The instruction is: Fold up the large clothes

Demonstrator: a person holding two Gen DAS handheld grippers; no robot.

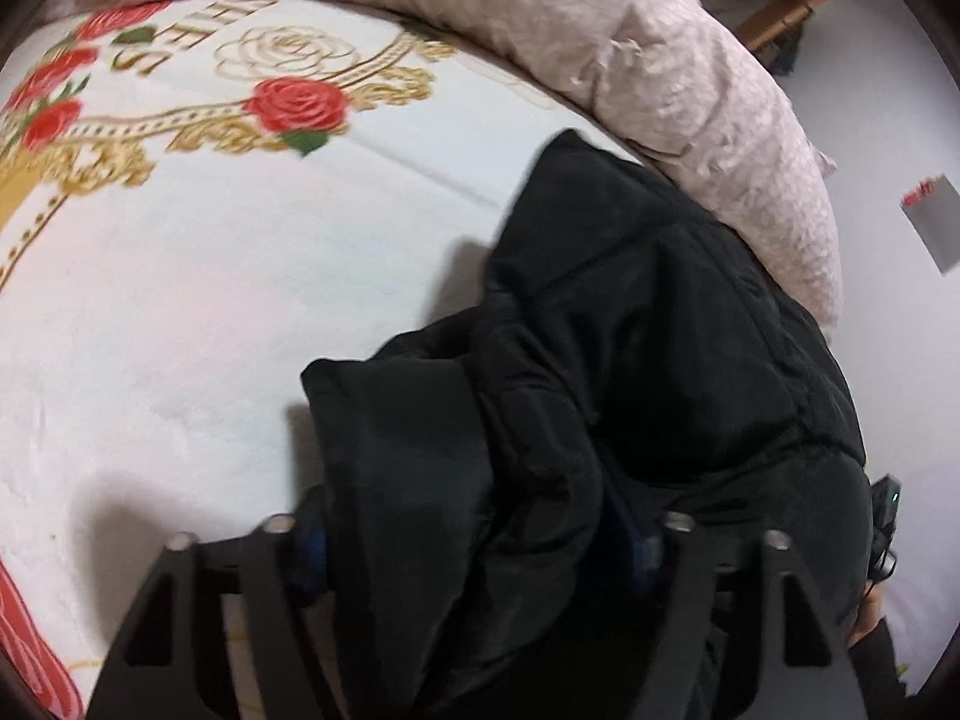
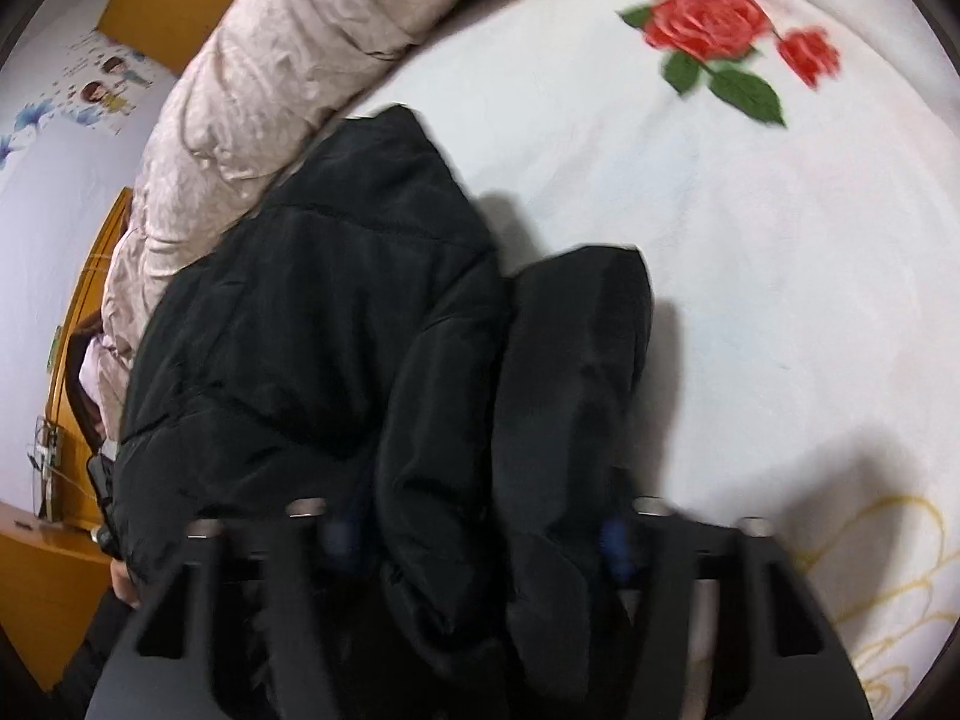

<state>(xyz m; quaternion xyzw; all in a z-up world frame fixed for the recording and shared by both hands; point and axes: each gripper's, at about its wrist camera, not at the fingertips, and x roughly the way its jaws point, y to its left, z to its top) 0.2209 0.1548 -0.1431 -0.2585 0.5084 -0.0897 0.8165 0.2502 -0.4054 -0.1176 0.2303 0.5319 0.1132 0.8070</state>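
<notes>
A black padded jacket (image 1: pixel 660 330) lies bunched on a white bedspread (image 1: pixel 210 330) printed with red roses. My left gripper (image 1: pixel 474 540) points down at its near end. The jaws stand wide, with a thick fold of the jacket filling the gap, and the blue pads (image 1: pixel 312 540) sit beside the fabric without clearly squeezing it. In the right wrist view the jacket (image 2: pixel 300 312) shows a loose sleeve or flap on its right side. My right gripper (image 2: pixel 477 531) is also open around a thick fold. Both views are blurred near the fingers.
A rolled pale pink quilt (image 1: pixel 690 90) (image 2: pixel 270 60) lies along the bed's far edge, touching the jacket. Wooden furniture (image 2: pixel 36 570) stands beside the bed at the left of the right wrist view. The bedspread (image 2: pixel 780 270) stretches away beyond the jacket.
</notes>
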